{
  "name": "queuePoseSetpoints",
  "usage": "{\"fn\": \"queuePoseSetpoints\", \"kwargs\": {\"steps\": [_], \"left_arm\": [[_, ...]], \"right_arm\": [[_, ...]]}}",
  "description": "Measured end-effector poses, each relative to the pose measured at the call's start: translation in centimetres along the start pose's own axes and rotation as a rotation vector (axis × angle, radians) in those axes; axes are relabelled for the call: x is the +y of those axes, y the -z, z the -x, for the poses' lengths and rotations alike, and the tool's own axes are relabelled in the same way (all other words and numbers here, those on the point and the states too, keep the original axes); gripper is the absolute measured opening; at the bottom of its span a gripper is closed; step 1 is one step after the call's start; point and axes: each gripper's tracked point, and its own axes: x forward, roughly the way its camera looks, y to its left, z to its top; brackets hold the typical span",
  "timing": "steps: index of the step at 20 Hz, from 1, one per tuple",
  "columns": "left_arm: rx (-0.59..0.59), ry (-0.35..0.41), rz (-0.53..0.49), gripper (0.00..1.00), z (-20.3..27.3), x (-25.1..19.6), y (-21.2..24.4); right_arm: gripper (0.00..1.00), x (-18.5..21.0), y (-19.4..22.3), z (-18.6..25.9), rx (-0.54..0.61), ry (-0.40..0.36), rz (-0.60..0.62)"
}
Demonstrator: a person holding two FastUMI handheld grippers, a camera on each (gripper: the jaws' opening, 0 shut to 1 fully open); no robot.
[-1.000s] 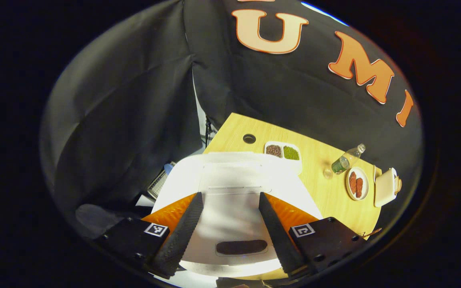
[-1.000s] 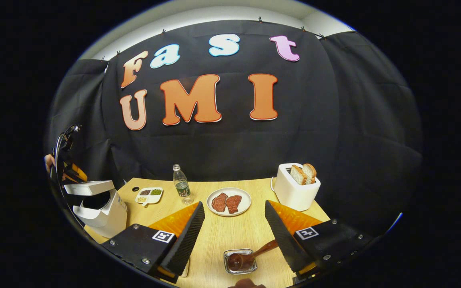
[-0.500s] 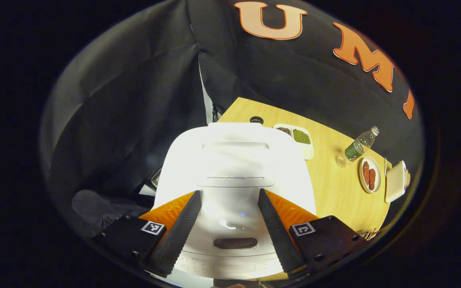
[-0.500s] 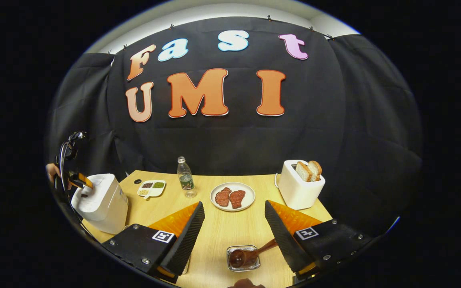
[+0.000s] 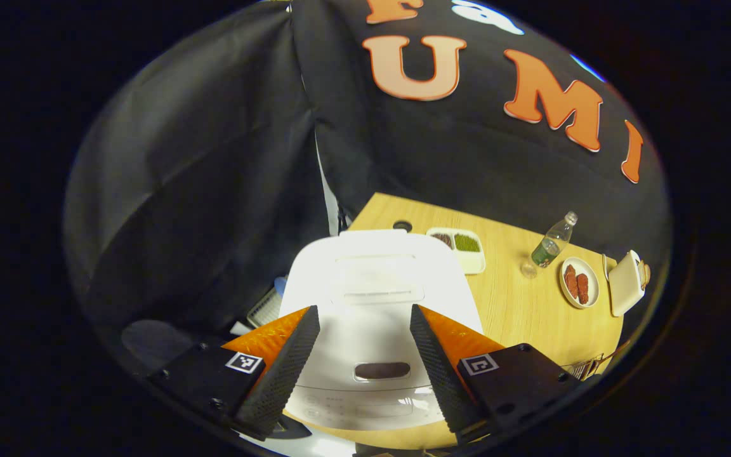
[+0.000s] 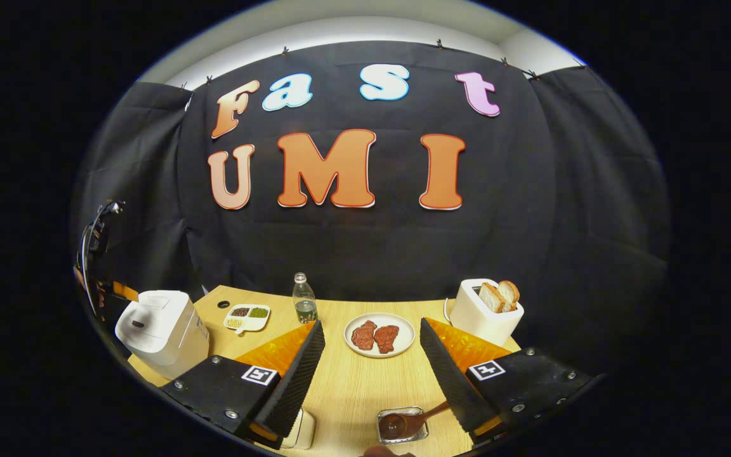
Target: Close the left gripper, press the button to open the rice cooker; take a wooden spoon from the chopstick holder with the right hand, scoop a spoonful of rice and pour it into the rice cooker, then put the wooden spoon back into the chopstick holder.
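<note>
The wooden table [image 6: 353,387] carries everything, largest first. The white rice cooker [image 5: 375,298] stands at the table's left edge with its lid down; in the left gripper view its dark oval button [image 5: 382,370] faces the camera on the front of the lid, between the two fingers but not touched by them. In the right gripper view the same rice cooker [image 6: 164,330] sits at the table's left end.

A white toaster [image 6: 485,311] with two slices of bread [image 6: 499,295] in its slots stands toward the far right corner. A round plate [image 6: 379,334] with two reddish pieces of meat lies near the middle of the far edge, and a clear water bottle [image 6: 304,299] stands upright just left of it. A small divided dish [image 6: 247,316] of grains lies between the bottle and the rice cooker.

At the near edge, a small clear container [image 6: 402,425] holds the bowl of a wooden spoon [image 6: 413,420], whose handle slants up to the right behind the right-hand finger.

The left gripper [image 5: 363,365] hangs above the cooker's front, jaws apart and empty. The right gripper [image 6: 372,374] is over the near edge, jaws likewise spread wide, gripping nothing.
</note>
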Motion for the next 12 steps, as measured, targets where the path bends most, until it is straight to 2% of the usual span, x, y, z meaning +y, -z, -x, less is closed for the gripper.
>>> {"fn": "queuePoseSetpoints", "kwargs": {"steps": [1,4,6,7,9,12], "left_arm": [[-0.066,0.008,-0.009,0.98,1.4,-0.3,-1.7],[-0.223,0.059,-0.022,1.0,5.6,-1.9,-5.3],[-0.319,0.088,-0.031,0.97,8.0,-3.0,-7.2],[-0.367,0.095,-0.04,1.0,9.2,-3.7,-7.9],[-0.464,0.112,-0.038,0.97,11.7,-4.9,-8.5],[-0.559,0.176,-0.016,0.97,13.9,-7.6,-8.4]], "right_arm": [[0.94,1.1,-0.7,0.1,-0.008,-0.022,0.004],[0.94,4.2,-3.1,0.3,-0.05,-0.076,0.023],[0.94,6.1,-4.8,0.7,-0.086,-0.108,0.022],[0.94,6.8,-5.7,0.9,-0.109,-0.121,0.024],[0.94,7.5,-7.9,1.5,-0.186,-0.114,0.013],[0.94,8.6,-9.6,2.2,-0.281,-0.104,-0.016]]}}
